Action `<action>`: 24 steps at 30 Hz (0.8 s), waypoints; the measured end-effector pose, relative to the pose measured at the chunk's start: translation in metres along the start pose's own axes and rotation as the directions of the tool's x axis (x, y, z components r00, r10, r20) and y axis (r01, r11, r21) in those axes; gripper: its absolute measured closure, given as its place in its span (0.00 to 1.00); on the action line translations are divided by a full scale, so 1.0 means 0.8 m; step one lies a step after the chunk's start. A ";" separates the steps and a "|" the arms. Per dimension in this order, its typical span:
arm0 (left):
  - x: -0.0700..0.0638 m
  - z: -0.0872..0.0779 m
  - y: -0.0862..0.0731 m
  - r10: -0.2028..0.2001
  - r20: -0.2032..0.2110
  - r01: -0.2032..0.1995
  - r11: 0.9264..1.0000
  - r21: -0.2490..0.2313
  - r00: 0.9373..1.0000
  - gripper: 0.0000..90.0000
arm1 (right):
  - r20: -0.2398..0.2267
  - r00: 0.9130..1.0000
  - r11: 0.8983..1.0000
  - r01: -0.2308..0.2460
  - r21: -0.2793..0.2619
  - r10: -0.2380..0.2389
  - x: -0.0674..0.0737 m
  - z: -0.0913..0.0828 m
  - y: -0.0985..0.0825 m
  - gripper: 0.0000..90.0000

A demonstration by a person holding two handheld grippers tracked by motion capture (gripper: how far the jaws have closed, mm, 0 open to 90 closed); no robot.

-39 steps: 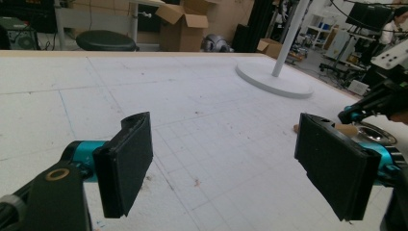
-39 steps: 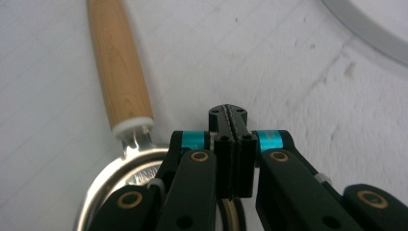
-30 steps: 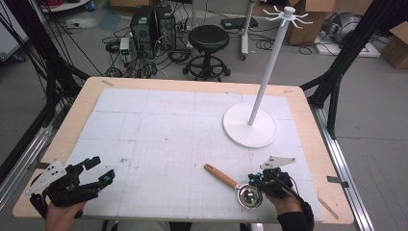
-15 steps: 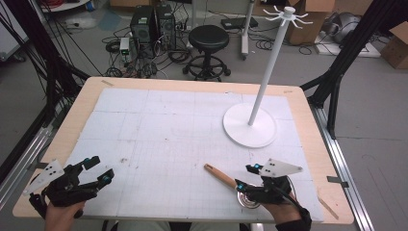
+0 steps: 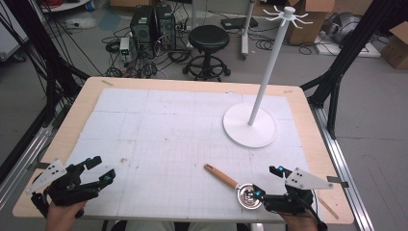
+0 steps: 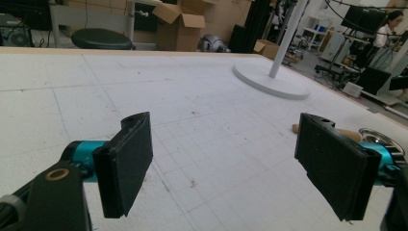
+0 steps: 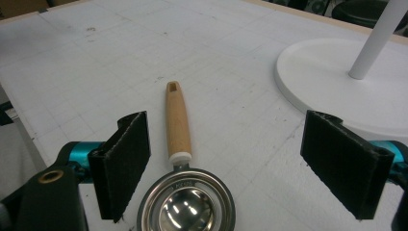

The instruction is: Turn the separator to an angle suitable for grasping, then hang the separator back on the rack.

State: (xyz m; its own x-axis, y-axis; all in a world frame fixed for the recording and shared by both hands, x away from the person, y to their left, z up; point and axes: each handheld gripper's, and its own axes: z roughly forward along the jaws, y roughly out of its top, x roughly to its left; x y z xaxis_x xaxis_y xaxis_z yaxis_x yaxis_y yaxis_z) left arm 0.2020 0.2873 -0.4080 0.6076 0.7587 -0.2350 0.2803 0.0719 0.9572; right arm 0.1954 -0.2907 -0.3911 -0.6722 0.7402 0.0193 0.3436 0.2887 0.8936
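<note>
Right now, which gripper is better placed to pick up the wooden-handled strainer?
Right. The right gripper sits open at the strainer, whose steel bowl lies between its jaws in the right gripper view. The left gripper, also open, rests at the table's far left corner.

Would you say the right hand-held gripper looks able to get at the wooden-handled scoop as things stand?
Probably yes: the right hand-held gripper is open, the scoop lies just ahead between its jaws, and nothing lies between them.
</note>
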 end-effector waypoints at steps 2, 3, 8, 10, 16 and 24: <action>0.000 -0.002 0.000 0.001 -0.004 -0.001 1.000 -0.002 1.000 0.24 | 0.001 1.000 1.000 -0.002 -0.002 0.002 0.000 0.000 0.000 0.20; 0.000 -0.002 0.000 0.000 -0.006 0.000 1.000 -0.004 1.000 0.24 | 0.002 1.000 1.000 -0.009 -0.013 0.009 -0.002 0.000 -0.001 0.24; 0.000 -0.001 -0.001 0.001 -0.012 -0.001 1.000 -0.001 1.000 0.24 | 0.001 0.999 0.999 -0.032 -0.021 0.032 -0.006 -0.002 -0.005 0.23; 0.000 0.000 -0.001 0.000 -0.011 0.000 1.000 -0.002 1.000 0.24 | 0.004 1.000 0.999 -0.028 -0.027 0.028 -0.007 -0.003 -0.004 0.23; 0.000 0.004 -0.001 0.001 -0.004 -0.001 1.000 0.004 1.000 0.24 | 0.009 1.000 1.000 -0.024 -0.010 0.024 -0.004 0.003 -0.003 0.23; 0.001 0.003 -0.001 0.000 0.004 0.000 1.000 0.003 1.000 0.24 | 0.001 1.000 1.000 -0.014 0.011 0.014 0.003 0.022 0.004 0.21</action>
State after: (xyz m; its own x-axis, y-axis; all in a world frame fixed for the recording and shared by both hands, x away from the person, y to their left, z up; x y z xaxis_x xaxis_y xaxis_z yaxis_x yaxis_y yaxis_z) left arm 0.2042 0.2861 -0.4091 0.6108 0.7560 -0.2352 0.2823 0.0696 0.9568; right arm 0.2066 -0.2770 -0.3959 -0.6669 0.7445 0.0317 0.3600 0.2847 0.8884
